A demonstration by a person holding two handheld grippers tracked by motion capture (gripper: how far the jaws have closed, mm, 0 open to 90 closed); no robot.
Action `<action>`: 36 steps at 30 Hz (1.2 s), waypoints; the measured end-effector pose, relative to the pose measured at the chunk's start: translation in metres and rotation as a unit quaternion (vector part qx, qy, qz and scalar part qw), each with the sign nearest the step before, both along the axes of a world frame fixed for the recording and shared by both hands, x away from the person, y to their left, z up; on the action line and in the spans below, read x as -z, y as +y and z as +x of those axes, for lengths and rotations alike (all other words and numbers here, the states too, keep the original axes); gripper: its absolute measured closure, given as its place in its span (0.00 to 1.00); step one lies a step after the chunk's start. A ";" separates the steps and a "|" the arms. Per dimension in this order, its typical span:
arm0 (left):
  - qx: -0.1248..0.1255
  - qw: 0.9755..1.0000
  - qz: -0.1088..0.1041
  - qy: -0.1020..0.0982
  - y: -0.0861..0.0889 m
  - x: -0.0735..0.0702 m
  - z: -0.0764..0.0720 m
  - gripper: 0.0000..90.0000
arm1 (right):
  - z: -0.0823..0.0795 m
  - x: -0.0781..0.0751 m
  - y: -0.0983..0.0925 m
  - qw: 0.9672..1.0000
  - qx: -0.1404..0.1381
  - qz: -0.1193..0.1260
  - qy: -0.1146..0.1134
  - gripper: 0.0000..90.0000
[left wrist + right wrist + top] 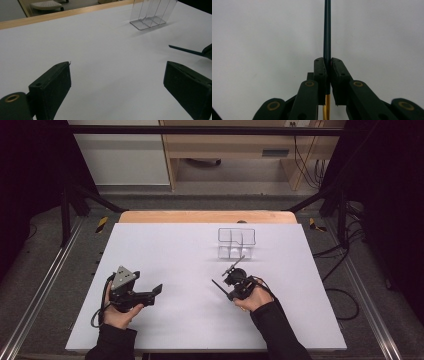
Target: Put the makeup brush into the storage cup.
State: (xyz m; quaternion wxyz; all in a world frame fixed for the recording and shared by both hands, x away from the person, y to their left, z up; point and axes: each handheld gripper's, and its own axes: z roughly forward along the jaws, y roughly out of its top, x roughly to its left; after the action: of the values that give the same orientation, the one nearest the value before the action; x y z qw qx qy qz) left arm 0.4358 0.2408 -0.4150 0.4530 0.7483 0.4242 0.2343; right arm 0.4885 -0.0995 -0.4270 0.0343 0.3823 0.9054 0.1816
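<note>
My right gripper is shut on a thin dark pen. The pads press on it from both sides, and a gold-coloured section of it shows below them. The pen's dark shaft sticks out past the jaws toward the table's left, low over the white surface; its tip also shows in the left gripper view. My left gripper rests at the front left, its jaws wide open with nothing between them. A clear plastic divided holder stands beyond the right gripper.
The white table top has a wooden strip along its far edge. Metal rails run along both sides of the table. Cables lie on the floor at the right.
</note>
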 end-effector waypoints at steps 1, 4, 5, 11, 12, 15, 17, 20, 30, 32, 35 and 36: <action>0.002 1.000 0.001 0.000 -0.001 -0.001 0.000 0.07 | 0.000 -0.003 -0.001 1.000 0.000 0.003 -0.002 0.93; 0.010 1.000 0.005 -0.003 -0.003 -0.003 -0.001 0.07 | 0.001 -0.012 -0.003 1.000 -0.011 0.018 -0.011 0.93; 0.013 1.000 0.007 -0.004 -0.004 -0.003 -0.001 0.07 | 0.001 -0.015 -0.003 1.000 -0.014 0.021 -0.012 0.93; 0.036 0.999 0.025 -0.006 -0.009 -0.007 -0.002 0.07 | 0.002 -0.028 -0.002 0.998 -0.045 0.051 -0.017 0.93; 0.041 0.999 0.029 -0.007 -0.010 -0.008 -0.002 0.07 | 0.002 -0.029 -0.001 0.997 -0.048 0.055 -0.018 0.93; 0.053 0.998 0.040 -0.012 -0.013 -0.011 -0.002 0.07 | 0.004 -0.033 0.000 0.996 -0.056 0.064 -0.021 0.93; 0.062 0.997 0.049 -0.014 -0.015 -0.014 -0.001 0.07 | 0.005 -0.036 0.000 0.995 -0.060 0.072 -0.021 0.93; 0.073 0.995 0.060 -0.017 -0.018 -0.018 0.001 0.07 | 0.006 -0.040 0.001 0.994 -0.072 0.075 -0.022 0.93; 0.115 0.986 0.112 -0.035 -0.027 -0.028 -0.001 0.07 | 0.009 -0.057 0.008 0.990 -0.104 0.094 -0.020 0.93; 0.122 0.985 0.120 -0.037 -0.029 -0.027 0.001 0.07 | 0.009 -0.057 0.008 0.990 -0.106 0.095 -0.015 0.93; 0.133 0.981 0.136 -0.034 -0.032 -0.026 0.005 0.06 | 0.012 -0.058 0.008 0.990 -0.108 0.092 -0.009 0.93; 0.135 0.980 0.140 -0.034 -0.033 -0.026 0.007 0.06 | 0.012 -0.058 0.008 0.990 -0.108 0.092 -0.007 0.93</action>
State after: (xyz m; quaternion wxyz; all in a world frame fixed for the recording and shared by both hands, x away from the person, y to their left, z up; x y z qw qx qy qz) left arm 0.4425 0.2078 -0.3892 0.3849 0.8463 0.2669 0.2538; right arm 0.5006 -0.0919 -0.3693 -0.0148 0.2830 0.9204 0.2694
